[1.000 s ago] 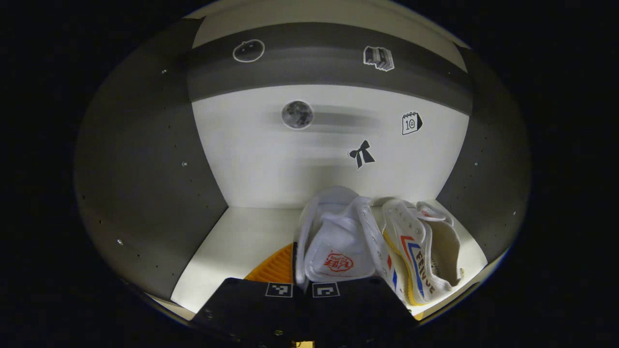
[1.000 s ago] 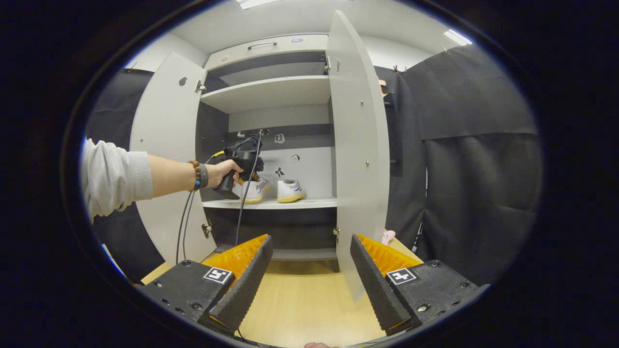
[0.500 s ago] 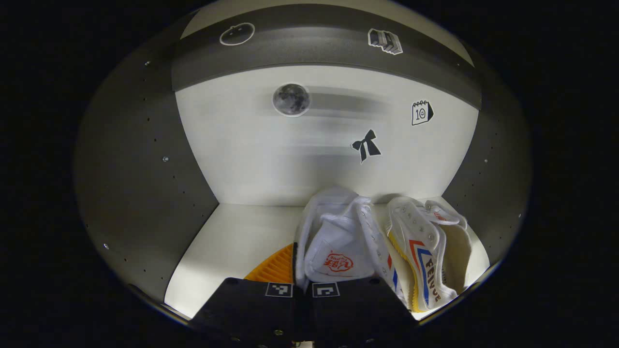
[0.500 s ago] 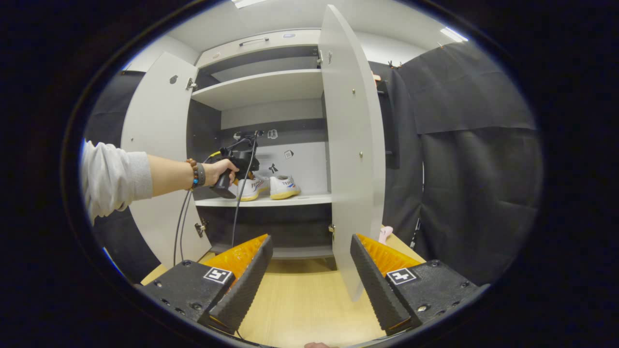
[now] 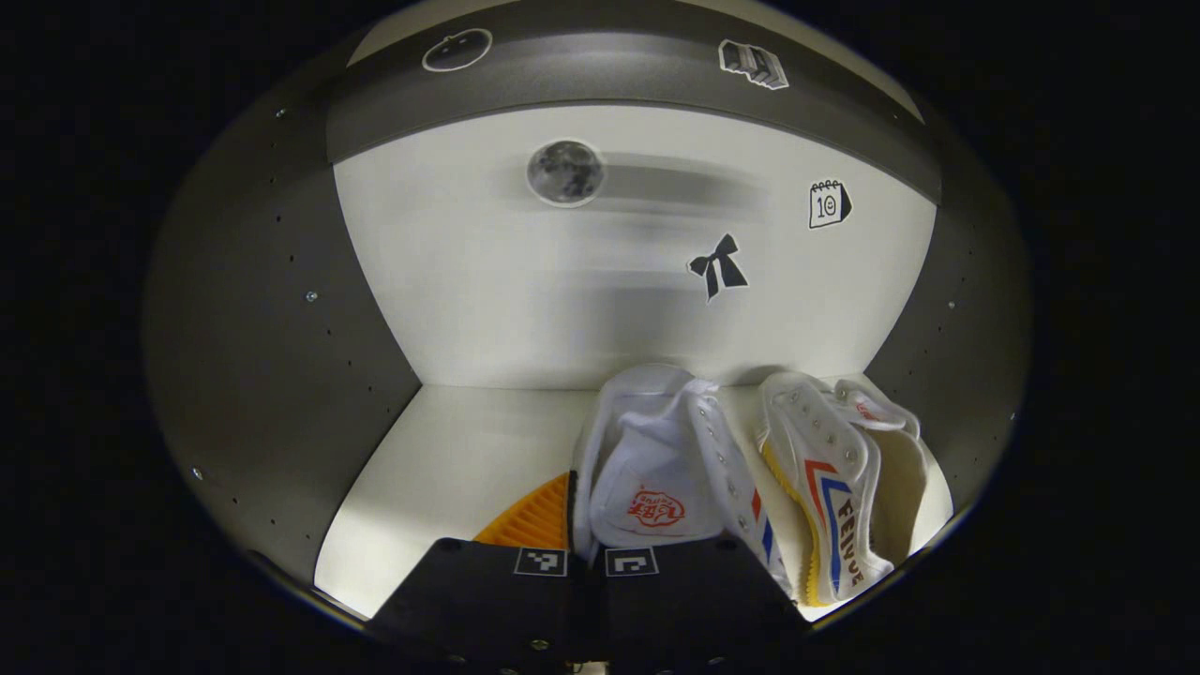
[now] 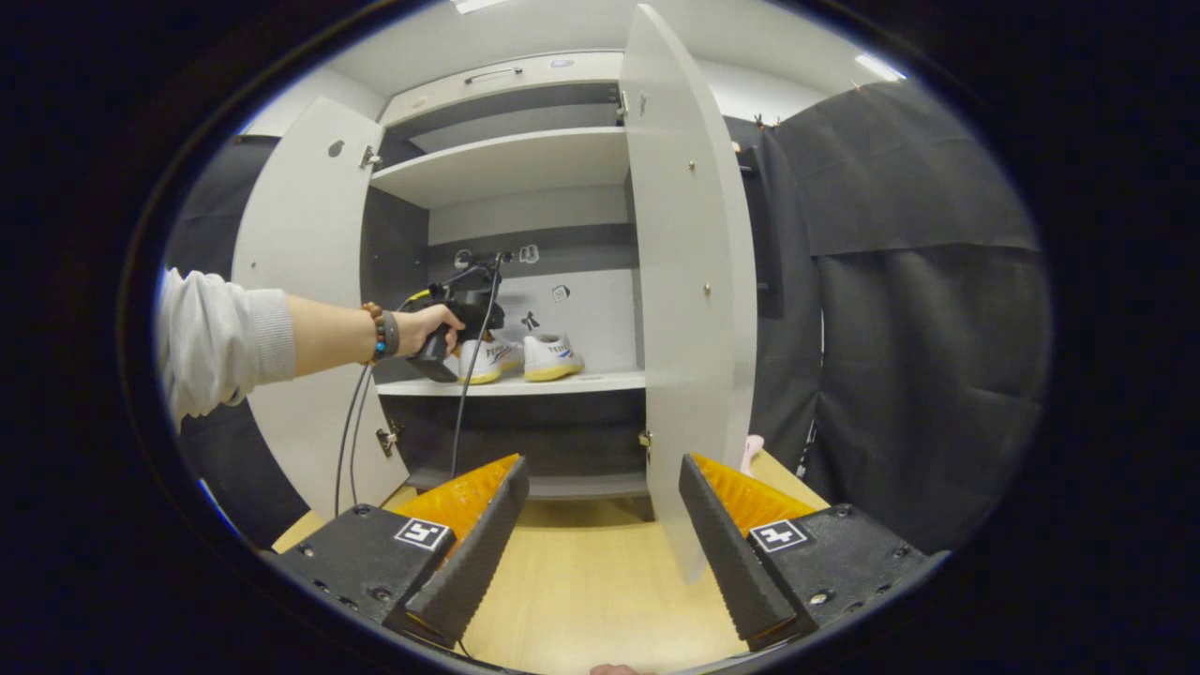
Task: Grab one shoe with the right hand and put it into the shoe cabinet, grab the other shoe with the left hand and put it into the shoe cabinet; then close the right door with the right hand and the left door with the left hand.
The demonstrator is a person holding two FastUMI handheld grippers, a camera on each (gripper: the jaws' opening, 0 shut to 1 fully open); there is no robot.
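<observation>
Left gripper (image 5: 586,553) clamped on heel of white canvas shoe with red logo (image 5: 656,469), on pale cabinet shelf (image 5: 450,459) just beside second white shoe with red-blue stripes (image 5: 834,478). Right gripper (image 6: 605,525) wide open, empty, facing the grey shoe cabinet's open right door (image 6: 689,281).

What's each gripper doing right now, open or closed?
Left gripper: closed on the heel of the left shoe on the cabinet shelf.
Right gripper: open, holding nothing.
</observation>
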